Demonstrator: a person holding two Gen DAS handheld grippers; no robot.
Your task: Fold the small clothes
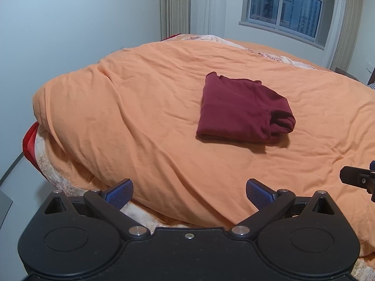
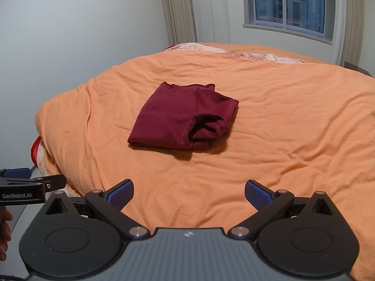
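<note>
Both claws are spread wide with nothing in them: the left claw [image 1: 189, 193] and right claw [image 2: 189, 193] hang side by side over the near edge of the bed, blue pads [image 2: 120, 193] facing in. Further out, well clear of both, a dark red garment [image 2: 181, 119] lies folded into a neat-ish bundle on the orange duvet [image 2: 281, 128]. Beyond that, a window [image 2: 289, 5] and curtain [image 2: 178, 9].

Left gripper [image 1: 189, 193] and right gripper [image 2: 189, 193]: matte black linkage arms, silver pivot pins, round black side housings, blue textured pads [image 2: 257, 194]. Grey ribbed centre plate on the right unit; white "GenRobot.AI" lettering [image 2: 16, 196] on the left.
</note>
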